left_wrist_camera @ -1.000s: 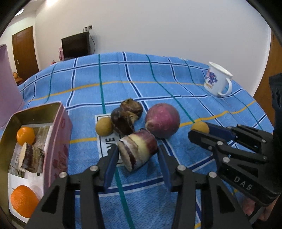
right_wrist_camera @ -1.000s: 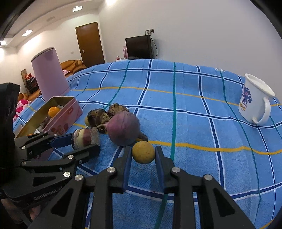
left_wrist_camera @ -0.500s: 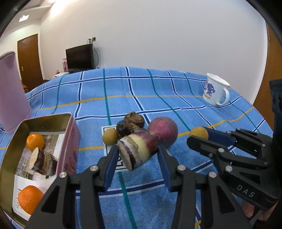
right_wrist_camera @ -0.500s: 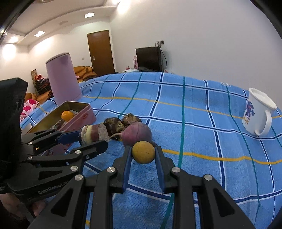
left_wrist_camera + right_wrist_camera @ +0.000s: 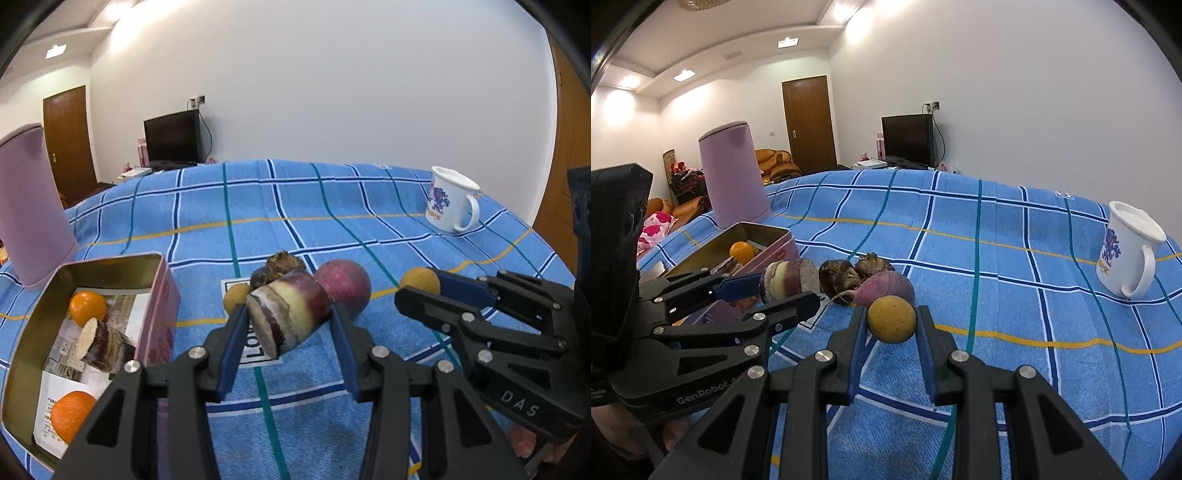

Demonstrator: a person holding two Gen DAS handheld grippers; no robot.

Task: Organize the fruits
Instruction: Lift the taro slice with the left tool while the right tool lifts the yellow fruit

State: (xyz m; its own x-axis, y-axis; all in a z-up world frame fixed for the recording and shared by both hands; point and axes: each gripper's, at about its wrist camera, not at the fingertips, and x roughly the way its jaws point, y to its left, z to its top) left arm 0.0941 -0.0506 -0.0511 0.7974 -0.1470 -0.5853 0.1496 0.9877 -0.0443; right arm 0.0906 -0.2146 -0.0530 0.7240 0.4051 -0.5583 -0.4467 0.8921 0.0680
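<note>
My left gripper (image 5: 286,317) is shut on a cut purple-and-cream sugarcane piece (image 5: 291,314) and holds it above the cloth, right of the open tin (image 5: 110,264). The tin holds two oranges (image 5: 86,308) and another sugarcane piece (image 5: 103,345). My right gripper (image 5: 892,321) is shut on a small yellow round fruit (image 5: 892,319), also lifted. On the cloth lie a purple round turnip-like fruit (image 5: 345,288), two dark brown fruits (image 5: 284,264) and another small yellow fruit (image 5: 236,295).
A white mug (image 5: 452,205) stands at the back right on the blue checked cloth (image 5: 258,206). A pink upright bin (image 5: 27,206) stands behind the tin at the left. A white label patch (image 5: 255,350) lies under the fruit pile.
Both grippers have risen with their loads; the sugarcane piece and the yellow fruit are now higher above the cloth, and the views tilted up toward the room.
</note>
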